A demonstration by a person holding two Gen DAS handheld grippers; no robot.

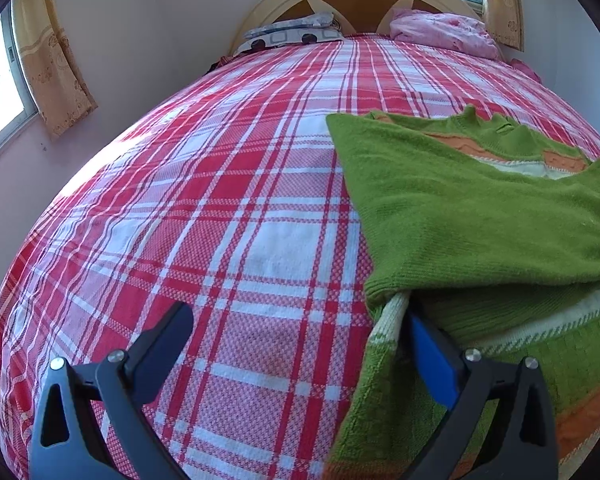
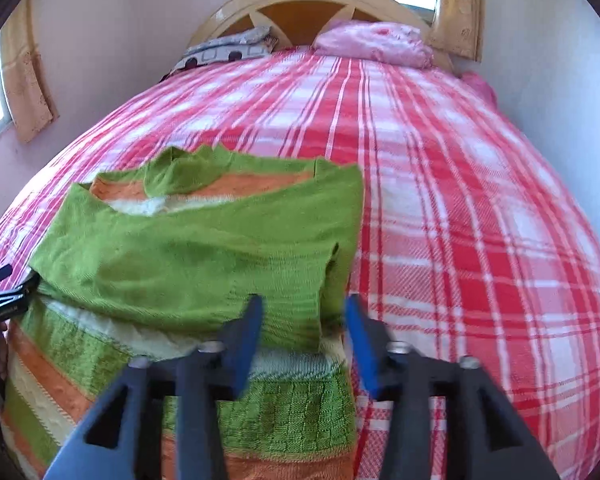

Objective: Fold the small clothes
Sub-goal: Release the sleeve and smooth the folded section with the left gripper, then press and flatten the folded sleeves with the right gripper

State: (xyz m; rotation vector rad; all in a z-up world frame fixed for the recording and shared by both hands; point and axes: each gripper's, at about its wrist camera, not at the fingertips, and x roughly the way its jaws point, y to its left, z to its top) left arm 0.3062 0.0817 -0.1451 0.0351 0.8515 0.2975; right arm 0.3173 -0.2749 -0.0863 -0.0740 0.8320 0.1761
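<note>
Grippers sit low over the near end of the bed, both pointing toward the headboard [image 1: 356,4]. The left gripper [image 1: 300,320] is spread wide, holding nothing: one black finger hangs over the bare bedspread [image 1: 220,200], while the other, faced with a blue pad, rests against the left edge of the sweater [image 1: 480,220], right where a folded flap meets the cream stripe. The right gripper [image 2: 304,312] is parted too, its fingers well apart and gripping nothing; they straddle the sweater's [image 2: 188,248] right edge, one finger above the knit, the other above the bedspread [image 2: 480,220] just beside it. Its picture is slightly blurred.

The sweater lies flat on the near part of the bed, between the two grippers. It is a fuzzy, thick knit, mostly lime green, with orange and cream bands and a ribbed hem. Plain green panels are folded inward over its front, leaving the scalloped collar and striped chest showing at the far end. The bedspread is a coarse woven plaid in red, pink and white, faintly wrinkled. At the head of the bed lie a pink pillow [image 1: 444,32] with a crumpled, glossy look and a gray patterned pillow [image 1: 292,34]. The headboard is an arched cream frame with orange-brown panels. Yellow patterned curtains [image 1: 52,60] hang at the windows.
</note>
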